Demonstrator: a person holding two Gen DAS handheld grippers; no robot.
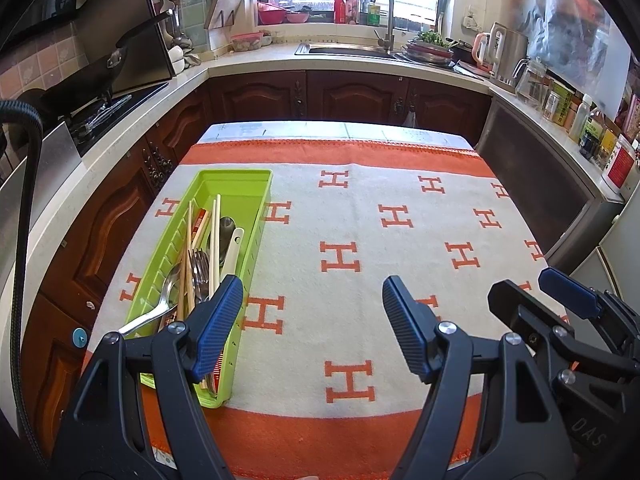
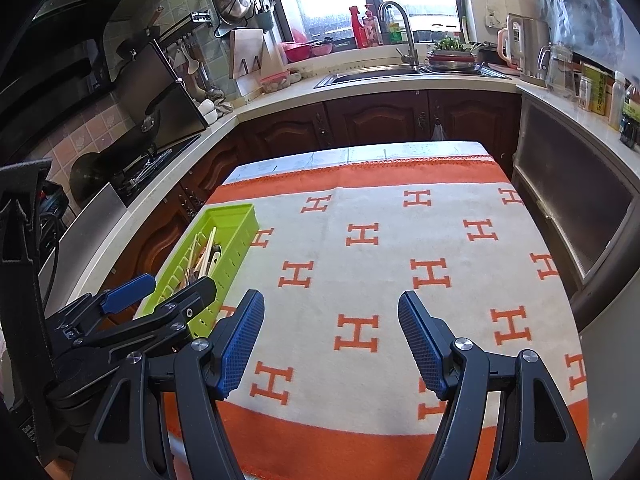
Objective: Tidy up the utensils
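A lime-green utensil tray (image 1: 240,178) (image 2: 236,216) lies along the left side of the table. Inside it are wooden chopsticks (image 1: 216,236), metal forks (image 1: 200,270), a metal spoon (image 1: 162,304) and a white-handled utensil (image 1: 234,250). My left gripper (image 1: 312,300) hovers open over the cloth near the table's front edge, its left finger in front of the tray's near end. My right gripper (image 2: 332,312) stands open over the cloth to the right, with nothing between its fingers. Each gripper shows at the edge of the other's view.
An orange and cream cloth (image 1: 360,208) with H marks covers the table. Dark wood cabinets (image 1: 352,96) and a pale counter ring the table. A sink with faucet (image 1: 384,12) is at the back, a stove with a black pan (image 1: 100,68) at left, bottles and jars (image 1: 580,116) at right.
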